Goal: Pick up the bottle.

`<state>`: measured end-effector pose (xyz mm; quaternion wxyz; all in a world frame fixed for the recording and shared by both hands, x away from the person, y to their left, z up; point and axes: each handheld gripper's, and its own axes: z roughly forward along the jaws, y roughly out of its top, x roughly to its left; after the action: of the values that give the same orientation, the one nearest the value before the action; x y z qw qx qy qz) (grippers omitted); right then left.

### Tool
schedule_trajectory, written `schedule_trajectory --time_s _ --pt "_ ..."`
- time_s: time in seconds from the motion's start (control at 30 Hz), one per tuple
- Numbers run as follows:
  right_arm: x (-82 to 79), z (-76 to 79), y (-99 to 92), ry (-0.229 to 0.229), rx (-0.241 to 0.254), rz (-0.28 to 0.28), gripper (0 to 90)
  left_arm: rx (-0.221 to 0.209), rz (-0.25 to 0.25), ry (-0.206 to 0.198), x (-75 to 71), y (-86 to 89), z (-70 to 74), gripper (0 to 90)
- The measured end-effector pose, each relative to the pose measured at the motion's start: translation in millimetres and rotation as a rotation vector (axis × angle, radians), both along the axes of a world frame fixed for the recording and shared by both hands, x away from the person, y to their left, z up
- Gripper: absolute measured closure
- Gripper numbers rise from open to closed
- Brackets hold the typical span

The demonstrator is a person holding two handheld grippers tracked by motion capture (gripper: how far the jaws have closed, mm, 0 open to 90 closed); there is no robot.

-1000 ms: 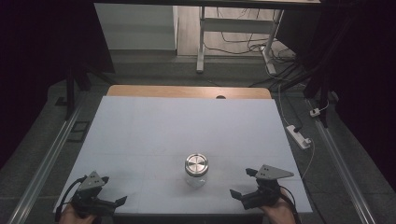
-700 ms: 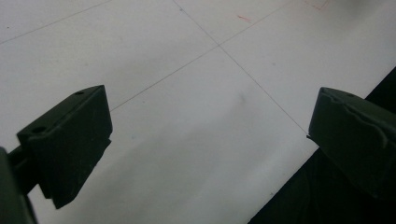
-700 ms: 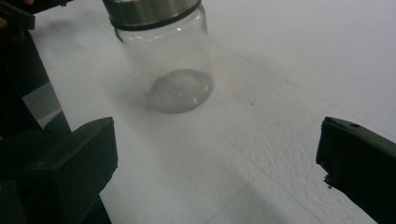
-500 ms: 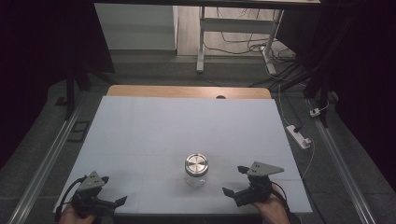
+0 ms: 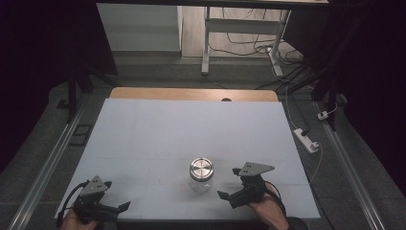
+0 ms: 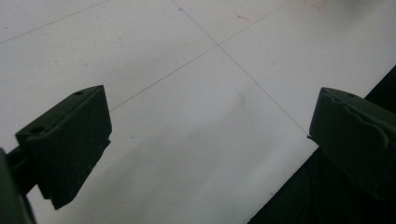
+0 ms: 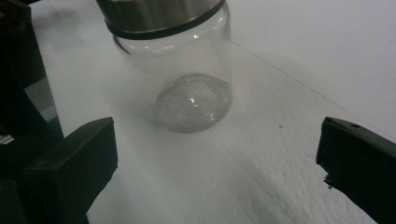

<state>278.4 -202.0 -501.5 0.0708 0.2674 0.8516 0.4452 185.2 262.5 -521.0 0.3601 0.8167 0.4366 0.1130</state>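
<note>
A clear glass jar (image 5: 201, 178) with a round metal lid stands upright near the front middle of the white table (image 5: 191, 124). My right gripper (image 5: 230, 183) is just right of the jar, open, with its jaws pointing at it and apart from it. In the right gripper view the jar (image 7: 187, 88) stands a short way ahead of the open right gripper (image 7: 217, 158), and it looks empty. My left gripper (image 5: 116, 195) rests open at the front left corner. In the left gripper view the left gripper (image 6: 210, 135) has only bare table between its jaws.
A strip of wood (image 5: 191, 94) shows along the table's far edge. A white power strip (image 5: 306, 140) and cables lie on the floor at the right. A metal frame leg (image 5: 206, 43) stands behind the table. The table's front edge (image 6: 285, 182) is close under the left gripper.
My right gripper has moved left, closer to the jar, and turned its jaws toward it. The left gripper and the jar have stayed put.
</note>
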Motion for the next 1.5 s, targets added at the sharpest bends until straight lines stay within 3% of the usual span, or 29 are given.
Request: schedule_trajectory --time_s 0.77,0.93,1.17,1.37,1.5 --pt "21.7 -11.2 55.8 -0.012 -0.051 0.098 0.0 0.001 -0.009 0.003 0.4 -0.2 -0.3 0.0" --pt "26.1 -12.7 65.5 -0.025 -0.035 0.133 0.0 0.002 -0.011 0.005 0.3 -0.7 -0.3 0.0" --pt "29.1 -13.9 72.5 -0.042 -0.04 0.137 0.0 0.006 -0.012 0.006 0.4 -0.9 -0.3 0.0" --pt "29.4 -14.4 70.5 -0.057 -0.028 0.163 12.0 0.009 -0.014 0.005 0.4 -1.2 -0.3 0.0" --pt "26.6 -12.5 70.4 -0.094 -0.044 0.175 14.0 0.011 -0.017 0.004 0.5 -1.4 -0.3 0.0"
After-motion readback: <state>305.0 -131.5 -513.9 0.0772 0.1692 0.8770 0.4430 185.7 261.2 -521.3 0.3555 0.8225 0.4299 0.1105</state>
